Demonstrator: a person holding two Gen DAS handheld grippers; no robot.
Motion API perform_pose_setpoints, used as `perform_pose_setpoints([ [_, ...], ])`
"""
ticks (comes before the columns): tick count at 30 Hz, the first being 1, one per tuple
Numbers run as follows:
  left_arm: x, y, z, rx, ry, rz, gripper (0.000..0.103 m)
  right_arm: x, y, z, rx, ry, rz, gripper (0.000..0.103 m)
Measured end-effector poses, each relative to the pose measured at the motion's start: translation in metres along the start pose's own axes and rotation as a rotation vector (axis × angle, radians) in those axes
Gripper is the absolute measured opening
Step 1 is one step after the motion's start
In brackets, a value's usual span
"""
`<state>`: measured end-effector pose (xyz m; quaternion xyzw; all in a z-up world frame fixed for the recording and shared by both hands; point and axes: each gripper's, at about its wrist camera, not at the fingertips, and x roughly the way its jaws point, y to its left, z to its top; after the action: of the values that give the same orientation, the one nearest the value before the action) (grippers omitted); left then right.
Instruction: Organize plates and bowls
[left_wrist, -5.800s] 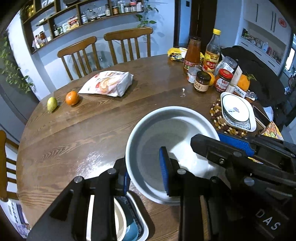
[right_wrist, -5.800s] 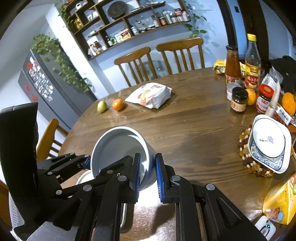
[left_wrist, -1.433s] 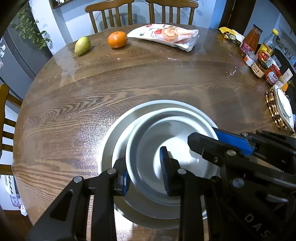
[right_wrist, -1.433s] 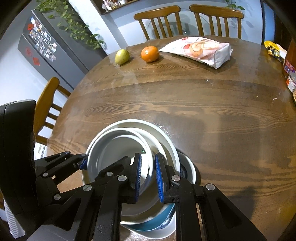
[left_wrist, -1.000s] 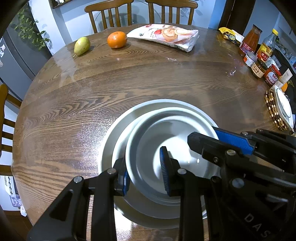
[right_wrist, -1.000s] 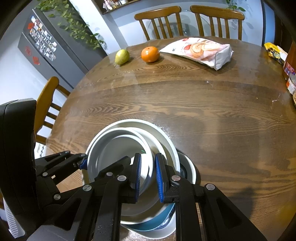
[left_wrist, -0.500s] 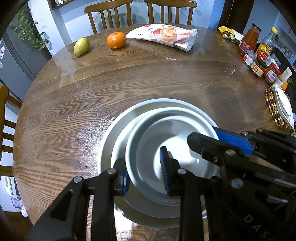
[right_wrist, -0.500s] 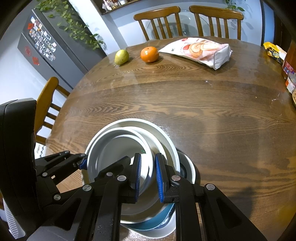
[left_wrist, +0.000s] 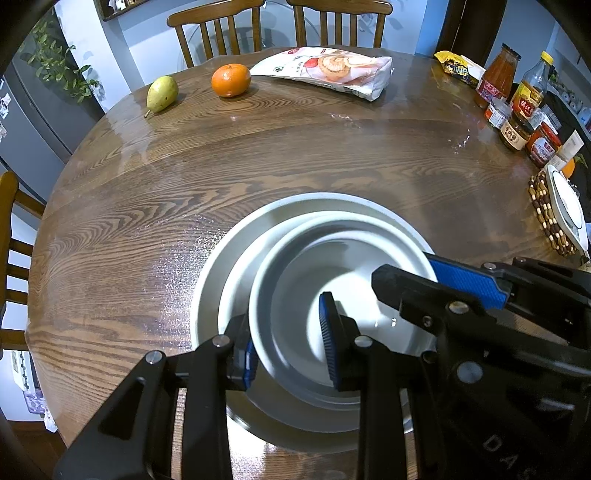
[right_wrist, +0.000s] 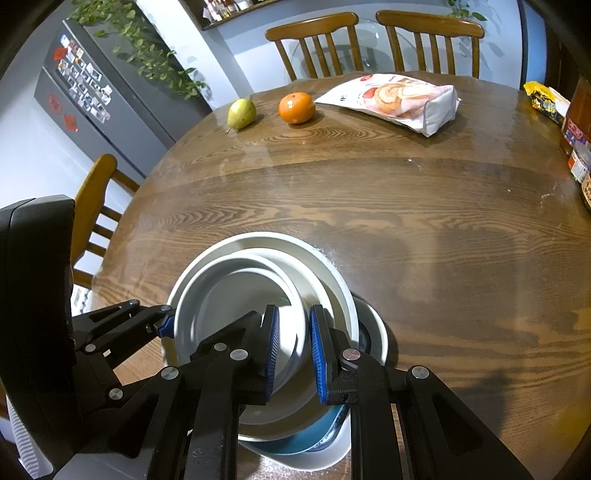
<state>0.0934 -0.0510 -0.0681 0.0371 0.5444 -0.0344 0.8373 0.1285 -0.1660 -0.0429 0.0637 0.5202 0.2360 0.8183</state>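
The round wooden bench (left_wrist: 258, 177) carries a stack of dishes at its near edge. Both claws point steeply down at that stack. The left claw (left_wrist: 288, 341) pinches the near-left rim of the small grey bowl (left_wrist: 332, 280), one blue pad outside the wall and one inside. The right claw (right_wrist: 293, 350) pinches the same bowl's opposite rim. The bowl sits inside a larger white bowl (left_wrist: 229, 266), slightly off centre; whether it rests fully on it or hangs just above is hard to judge.

Only the right wrist view shows what lies beneath: a teal dish (right_wrist: 295, 441) and a white plate (right_wrist: 376, 332). Only the left wrist view shows the sauce bottles and jars (left_wrist: 517, 110) and a plate on a beaded mat (left_wrist: 543, 214) at the right. Both show the snack bag (left_wrist: 328, 74), orange (left_wrist: 231, 79) and pear (left_wrist: 161, 93) at the far side.
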Motion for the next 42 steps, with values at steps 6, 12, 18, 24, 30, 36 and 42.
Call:
perform_pose_setpoints([
  [6, -0.001, -0.002, -0.001, 0.003, -0.001, 0.005, 0.027, 0.000, 0.000, -0.001, 0.000, 0.000, 0.000, 0.019],
  [12, -0.002, -0.002, -0.003, 0.000, -0.002, 0.006, 0.028, 0.000, 0.000, -0.002, -0.001, 0.000, 0.000, 0.019],
  [18, -0.004, -0.002, -0.004, 0.003, -0.003, 0.009, 0.028, -0.001, -0.001, -0.005, 0.005, 0.002, 0.000, 0.019],
  [24, -0.004, 0.000, -0.005, 0.003, -0.004, 0.002, 0.028, -0.002, 0.003, -0.007, -0.003, 0.004, -0.015, 0.019],
  [30, -0.006, -0.002, -0.007, 0.014, -0.003, 0.003, 0.029, -0.002, 0.004, -0.007, 0.002, 0.004, -0.016, 0.019],
  [36, -0.007, -0.003, -0.008, 0.015, -0.005, -0.006, 0.029, -0.004, 0.005, -0.009, 0.010, 0.004, -0.024, 0.019],
  [42, -0.008, -0.003, -0.010, 0.016, -0.009, -0.017, 0.029, -0.006, 0.005, -0.012, 0.017, 0.000, -0.033, 0.019],
])
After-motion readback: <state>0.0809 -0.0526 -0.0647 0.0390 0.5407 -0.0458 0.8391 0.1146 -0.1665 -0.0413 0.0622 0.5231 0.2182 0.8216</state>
